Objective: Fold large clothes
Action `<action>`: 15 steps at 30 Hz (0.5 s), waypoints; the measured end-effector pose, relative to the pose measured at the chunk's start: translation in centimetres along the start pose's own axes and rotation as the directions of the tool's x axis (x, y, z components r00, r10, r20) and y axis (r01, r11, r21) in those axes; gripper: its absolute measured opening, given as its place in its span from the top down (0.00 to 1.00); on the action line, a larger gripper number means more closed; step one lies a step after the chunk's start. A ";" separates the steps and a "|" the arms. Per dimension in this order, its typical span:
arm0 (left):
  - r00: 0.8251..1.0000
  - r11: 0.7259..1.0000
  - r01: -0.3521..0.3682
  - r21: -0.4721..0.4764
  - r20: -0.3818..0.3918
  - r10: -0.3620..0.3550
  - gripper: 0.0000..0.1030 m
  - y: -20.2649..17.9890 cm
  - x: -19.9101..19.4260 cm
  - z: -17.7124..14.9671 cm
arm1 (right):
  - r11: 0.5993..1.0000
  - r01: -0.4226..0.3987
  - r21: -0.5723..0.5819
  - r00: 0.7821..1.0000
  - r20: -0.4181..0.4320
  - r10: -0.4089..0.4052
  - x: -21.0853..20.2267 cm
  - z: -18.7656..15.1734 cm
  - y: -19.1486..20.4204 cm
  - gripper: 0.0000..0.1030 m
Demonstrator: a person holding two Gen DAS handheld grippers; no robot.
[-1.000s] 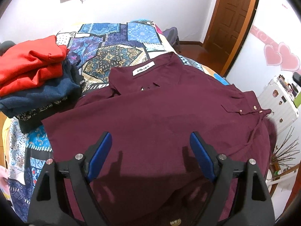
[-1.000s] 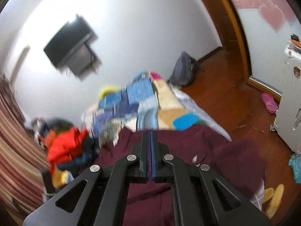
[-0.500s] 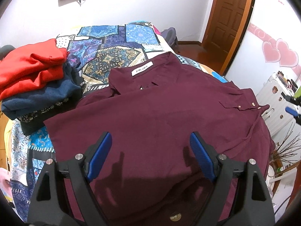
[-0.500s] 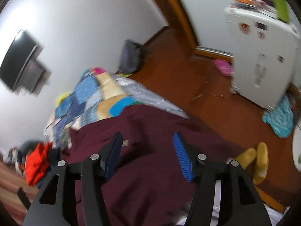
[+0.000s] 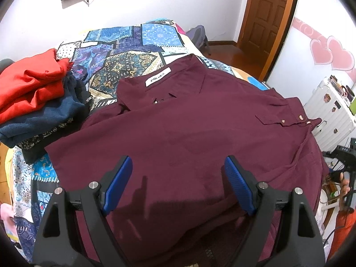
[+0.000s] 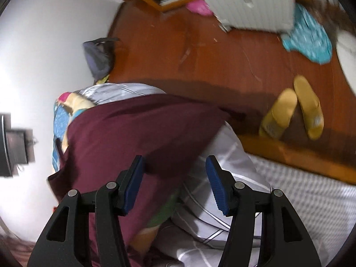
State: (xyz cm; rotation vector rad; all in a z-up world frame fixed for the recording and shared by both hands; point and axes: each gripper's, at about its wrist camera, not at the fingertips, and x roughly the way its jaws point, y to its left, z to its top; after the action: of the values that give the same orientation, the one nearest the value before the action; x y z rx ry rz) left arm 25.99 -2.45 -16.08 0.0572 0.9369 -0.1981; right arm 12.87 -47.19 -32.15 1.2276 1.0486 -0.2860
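My maroon shirt (image 5: 189,120) lies collar pointing away along the bed (image 5: 133,42); left claw (image 5: 178,184) wide, right claw (image 6: 173,182) just half-opened, both empty.

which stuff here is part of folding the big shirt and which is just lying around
Part of the job:
- maroon shirt, spread flat on the patchwork bedspread
- left tongs, open above it
- right tongs, open at the shirt's edge

Just lying about:
- red garment on the navy clothes
- yellow slippers
- white suitcase
- grey backpack
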 end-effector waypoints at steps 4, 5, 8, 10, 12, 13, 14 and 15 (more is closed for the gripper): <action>1.000 1.000 -0.005 -0.009 -0.018 0.005 0.18 0.0 0.7 0.1 | 0.996 -0.043 0.073 0.999 -0.013 0.044 0.9 0.6 -1.7 0.48; 1.000 1.000 -0.005 -0.011 -0.022 0.005 0.18 0.0 0.9 0.2 | 0.994 -0.060 0.095 0.998 -0.010 0.061 1.2 0.9 -1.9 0.48; 0.999 1.000 -0.006 -0.017 -0.033 0.006 0.18 -0.1 1.3 0.1 | 0.987 -0.079 0.141 0.997 0.014 0.078 1.8 1.9 -2.0 0.48; 0.999 1.000 -0.009 -0.013 -0.036 0.009 0.18 -0.2 1.4 0.1 | 0.985 -0.088 0.148 0.996 0.023 0.086 2.3 2.5 -1.5 0.46; 0.999 1.000 -0.015 -0.012 -0.038 0.014 0.18 -0.1 1.5 0.1 | 0.988 -0.082 0.128 0.996 0.042 0.077 2.9 3.4 -0.8 0.46; 0.999 1.000 -0.014 -0.014 -0.038 0.014 0.18 0.0 1.5 0.1 | 0.991 -0.072 0.111 0.997 0.047 0.067 3.2 3.8 -0.3 0.46; 0.999 1.000 -0.014 -0.018 -0.039 0.014 0.18 0.1 1.5 0.1 | 0.993 -0.064 0.103 0.997 0.050 0.059 3.5 4.0 0.0 0.51; 0.999 1.000 -0.015 -0.022 -0.040 0.014 0.18 0.2 1.5 0.1 | 0.993 -0.062 0.097 0.997 0.053 0.057 3.9 4.2 0.3 0.60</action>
State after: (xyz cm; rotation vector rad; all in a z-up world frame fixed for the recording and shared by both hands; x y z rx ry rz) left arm 27.02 -2.52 -17.26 0.0475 0.9777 -0.1735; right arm 17.22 -49.42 -35.12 1.3315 0.9625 -0.3235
